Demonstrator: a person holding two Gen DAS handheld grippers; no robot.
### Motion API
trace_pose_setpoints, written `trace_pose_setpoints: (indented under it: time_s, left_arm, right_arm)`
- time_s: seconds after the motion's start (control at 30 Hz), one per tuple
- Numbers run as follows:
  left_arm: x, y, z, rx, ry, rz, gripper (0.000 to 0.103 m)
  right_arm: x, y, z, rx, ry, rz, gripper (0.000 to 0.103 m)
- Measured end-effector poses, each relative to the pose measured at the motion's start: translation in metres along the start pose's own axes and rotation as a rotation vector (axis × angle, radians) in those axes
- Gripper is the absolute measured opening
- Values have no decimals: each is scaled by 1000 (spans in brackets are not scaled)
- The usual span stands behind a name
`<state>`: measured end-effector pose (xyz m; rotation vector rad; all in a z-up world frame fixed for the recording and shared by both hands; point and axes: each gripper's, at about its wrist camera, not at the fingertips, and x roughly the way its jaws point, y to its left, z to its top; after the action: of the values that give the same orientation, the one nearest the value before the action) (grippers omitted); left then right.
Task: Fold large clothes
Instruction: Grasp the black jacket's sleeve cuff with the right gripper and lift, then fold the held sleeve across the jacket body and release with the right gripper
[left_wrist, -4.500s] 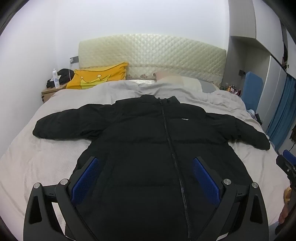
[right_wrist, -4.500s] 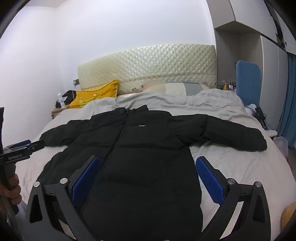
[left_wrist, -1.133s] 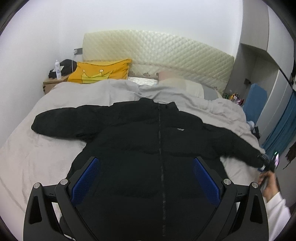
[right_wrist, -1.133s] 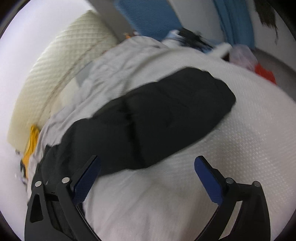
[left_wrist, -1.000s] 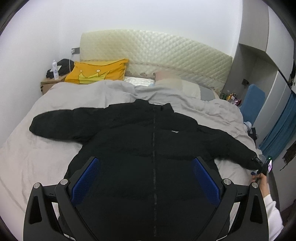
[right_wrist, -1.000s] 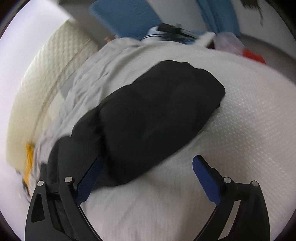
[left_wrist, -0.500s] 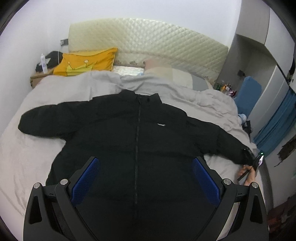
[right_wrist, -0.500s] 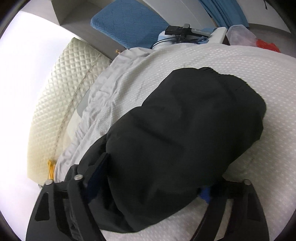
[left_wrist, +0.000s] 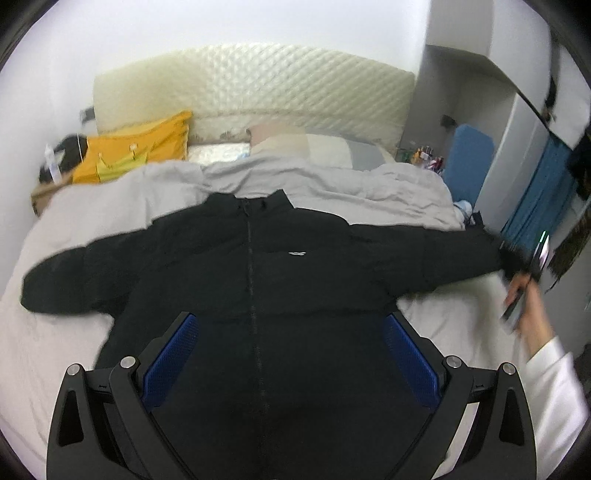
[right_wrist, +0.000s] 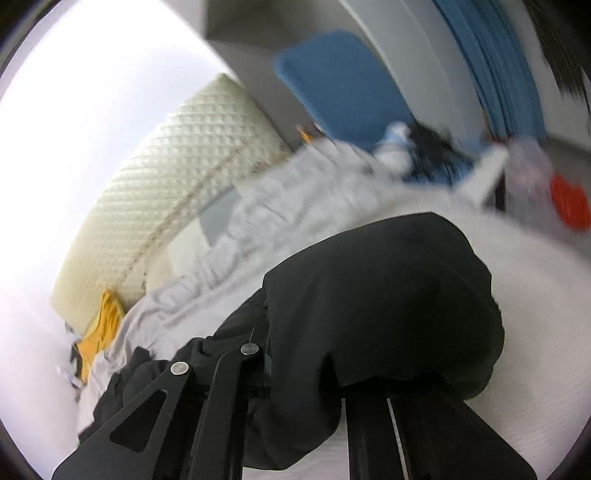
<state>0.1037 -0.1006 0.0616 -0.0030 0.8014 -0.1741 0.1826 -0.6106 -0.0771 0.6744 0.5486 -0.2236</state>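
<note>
Jaws of right gripper (right_wrist: 332, 376) apparently just closed on jacket sleeve (right_wrist: 384, 295).

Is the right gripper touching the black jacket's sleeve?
Touching. In the right wrist view the right gripper is closed on the sleeve, whose fabric bunches between and over its arms.

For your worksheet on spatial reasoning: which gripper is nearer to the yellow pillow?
Left. The left gripper hovers open over the jacket's hem, facing the yellow pillow; the right gripper clamps the sleeve cuff at the opposite bedside.
</note>
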Motion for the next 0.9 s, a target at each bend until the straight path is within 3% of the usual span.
trace_pose_setpoints:
  time_s: [0.23, 0.47, 0.7, 0.9]
  left_arm:
    - [-24, 58, -38, -19, -101, 78, 101]
    - [-30, 122, -55, -69, -149, 162, 101]
    - [-17, 161, -74, -57, -172, 223, 101]
    - [11, 174, -93, -54, -150, 189, 101]
  right_arm:
    - [-59, 118, 35, -188, -66, 31, 8]
    - [-85, 223, 26, -354, -93, 14, 8]
    - [-85, 320, -16, -533, -95, 27, 9]
    - [-75, 393, -78, -639, -84, 113, 11]
